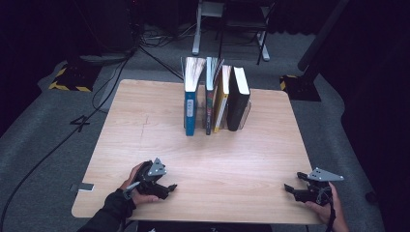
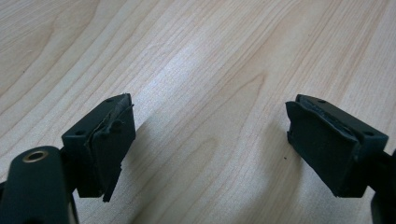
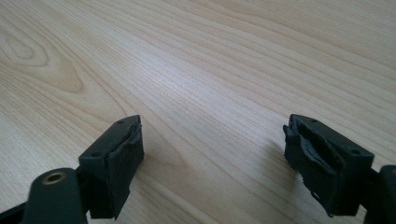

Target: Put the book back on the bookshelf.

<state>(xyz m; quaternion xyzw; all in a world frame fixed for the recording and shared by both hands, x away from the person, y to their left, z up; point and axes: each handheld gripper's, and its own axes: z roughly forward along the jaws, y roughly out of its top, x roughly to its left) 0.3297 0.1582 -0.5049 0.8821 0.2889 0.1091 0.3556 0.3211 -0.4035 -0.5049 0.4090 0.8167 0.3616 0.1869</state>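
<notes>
Both grippers — left gripper [image 1: 170, 187] and right gripper [image 1: 289, 189] — rest agape and empty on the table [image 1: 217, 159], the books [image 1: 216, 96] at twelve o'clock likely calling for a forward reach.

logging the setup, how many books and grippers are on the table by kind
books: 4 (blue book, dark patterned book, yellow book, black book)
grippers: 2 (left gripper, right gripper)
total: 6
</notes>
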